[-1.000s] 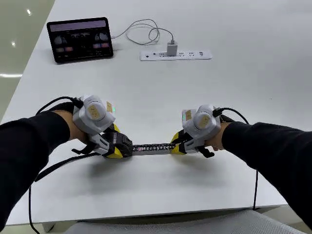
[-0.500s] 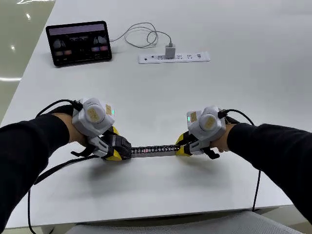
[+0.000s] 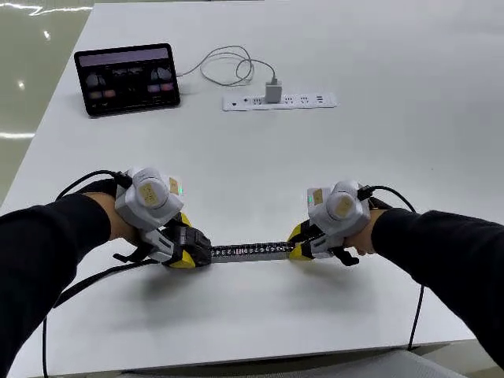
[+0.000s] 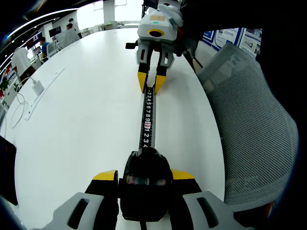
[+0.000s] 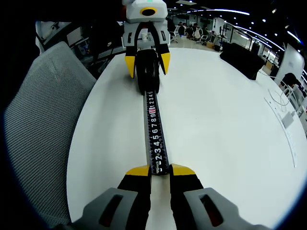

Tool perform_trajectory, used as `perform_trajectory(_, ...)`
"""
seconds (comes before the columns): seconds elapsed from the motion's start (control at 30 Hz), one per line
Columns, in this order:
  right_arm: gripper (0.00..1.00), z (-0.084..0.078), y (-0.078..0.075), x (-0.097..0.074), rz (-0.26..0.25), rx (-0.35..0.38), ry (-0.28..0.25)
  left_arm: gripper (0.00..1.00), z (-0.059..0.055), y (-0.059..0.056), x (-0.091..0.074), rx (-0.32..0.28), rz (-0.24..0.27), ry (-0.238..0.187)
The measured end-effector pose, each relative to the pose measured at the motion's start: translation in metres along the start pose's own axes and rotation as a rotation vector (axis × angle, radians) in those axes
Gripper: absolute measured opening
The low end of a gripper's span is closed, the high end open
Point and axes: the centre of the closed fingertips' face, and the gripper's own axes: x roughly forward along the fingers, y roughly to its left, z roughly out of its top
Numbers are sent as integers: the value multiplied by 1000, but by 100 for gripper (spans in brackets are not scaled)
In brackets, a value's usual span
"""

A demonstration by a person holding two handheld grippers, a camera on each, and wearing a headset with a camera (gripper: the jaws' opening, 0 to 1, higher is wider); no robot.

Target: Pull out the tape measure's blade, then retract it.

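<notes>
A black tape measure case [image 4: 145,179] sits between my left gripper's [image 4: 144,175] yellow-tipped fingers, which are shut on it; in the head view the case [image 3: 193,247] rests on the white table. Its black blade [image 5: 155,129] with white numbers runs out flat along the table [image 3: 249,251] to my right gripper [image 5: 159,170], which is shut on the blade's end. From the left gripper view the right gripper [image 4: 152,82] faces me at the far end of the blade [image 4: 147,119]. The left gripper [image 5: 146,61] and the case [image 5: 145,72] show at the top of the right gripper view.
A dark tablet [image 3: 127,77] stands at the table's far left. A white power strip [image 3: 279,101] with a charger and coiled white cable [image 3: 227,64] lies behind the grippers. A grey mesh chair [image 4: 244,124] sits at the near table edge [image 3: 260,354].
The stretch of blade between the two grippers has grown a little longer, the right gripper having drawn away to the right. The head camera has also tilted, shifting the whole scene down.
</notes>
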Motion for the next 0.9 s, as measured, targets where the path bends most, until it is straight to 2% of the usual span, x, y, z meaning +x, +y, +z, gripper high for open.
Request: perform_trajectory(0.9, 10, -19, -2, -15, -11, 15, 12, 36, 0, 0, -1, -8, 7, -5)
